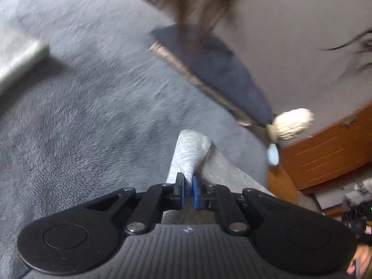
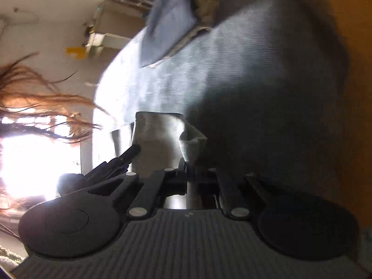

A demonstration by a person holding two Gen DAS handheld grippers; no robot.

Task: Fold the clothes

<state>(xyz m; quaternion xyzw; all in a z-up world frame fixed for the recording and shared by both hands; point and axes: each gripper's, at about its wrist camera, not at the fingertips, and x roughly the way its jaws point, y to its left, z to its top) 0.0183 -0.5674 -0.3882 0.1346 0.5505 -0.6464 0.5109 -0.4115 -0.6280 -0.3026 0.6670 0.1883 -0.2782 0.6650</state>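
Observation:
A light grey garment [image 1: 193,153] is held up over a grey-blue plush blanket [image 1: 81,116]. My left gripper [image 1: 188,183] is shut on a bunched edge of the garment, which rises between its blue pads. In the right wrist view my right gripper [image 2: 189,165] is shut on another bunched corner of the same garment [image 2: 158,137]. The left gripper's black fingers [image 2: 130,153] show at the garment's left side there. The cloth hangs stretched between the two grippers. Both views are motion-blurred.
A dark blue folded cloth [image 1: 218,69] lies on the blanket's far edge, also seen in the right wrist view [image 2: 167,21]. A grey folded piece [image 1: 18,58] sits at left. A wooden cabinet [image 1: 330,148], a cream knitted item [image 1: 290,123] and the person's loose hair [image 1: 197,4] are nearby.

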